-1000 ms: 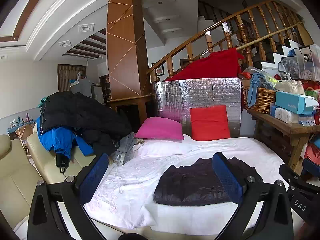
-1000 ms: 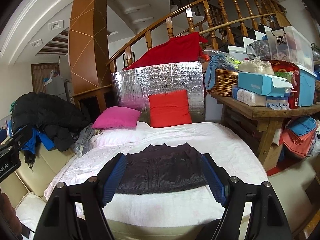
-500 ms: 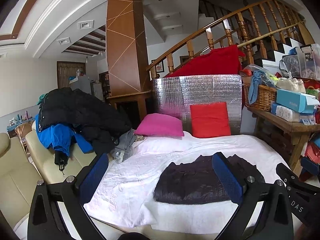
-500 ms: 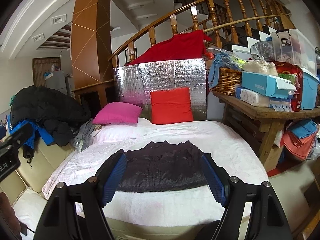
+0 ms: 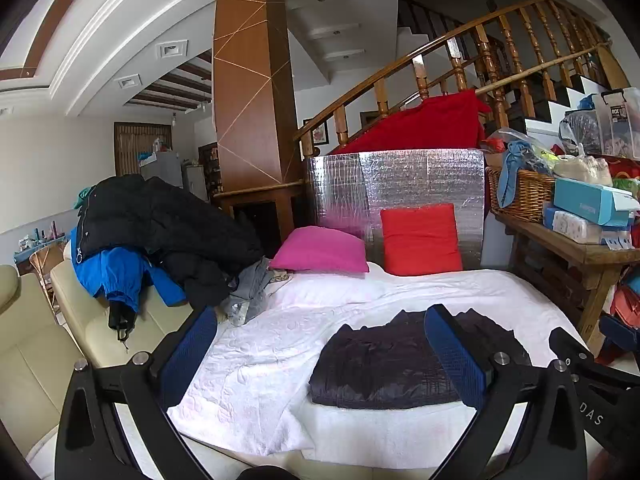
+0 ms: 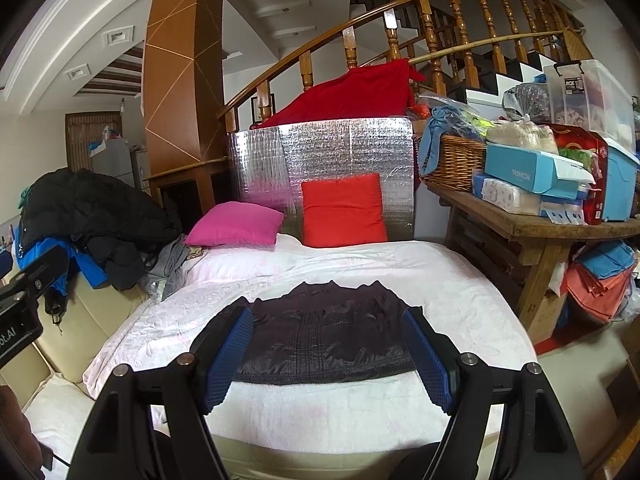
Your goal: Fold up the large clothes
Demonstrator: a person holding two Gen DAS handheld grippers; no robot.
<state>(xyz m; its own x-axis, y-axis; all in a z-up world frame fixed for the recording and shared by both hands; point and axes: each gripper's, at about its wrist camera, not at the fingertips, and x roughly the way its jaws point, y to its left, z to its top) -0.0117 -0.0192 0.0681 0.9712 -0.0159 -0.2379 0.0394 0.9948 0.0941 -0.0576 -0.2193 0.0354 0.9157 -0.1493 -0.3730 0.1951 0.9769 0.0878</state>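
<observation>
The dark garment point(image 6: 324, 340) lies folded into a flat rectangle on the white bedspread point(image 6: 360, 268), low in the middle of the right view and low and to the right in the left view, its near edge straight and its far edge a little ragged. My right gripper point(image 6: 330, 354) hovers short of it with its jaws spread wide and nothing between them, and my left gripper point(image 5: 322, 352) does the same over to the left, jaws spread and empty. To my eye this piece looks finished, so the job in hand is either to tidy that far edge or to fetch another piece. If I tidy, I should come in low and level, pinch only the top layer at a corner, and not drag the whole bundle across the bedspread. If I fetch, the pile of jackets point(image 5: 160, 232) on the cream sofa point(image 5: 60, 320) at the left of the frame is nearest; I should take one piece, not the heap.
</observation>
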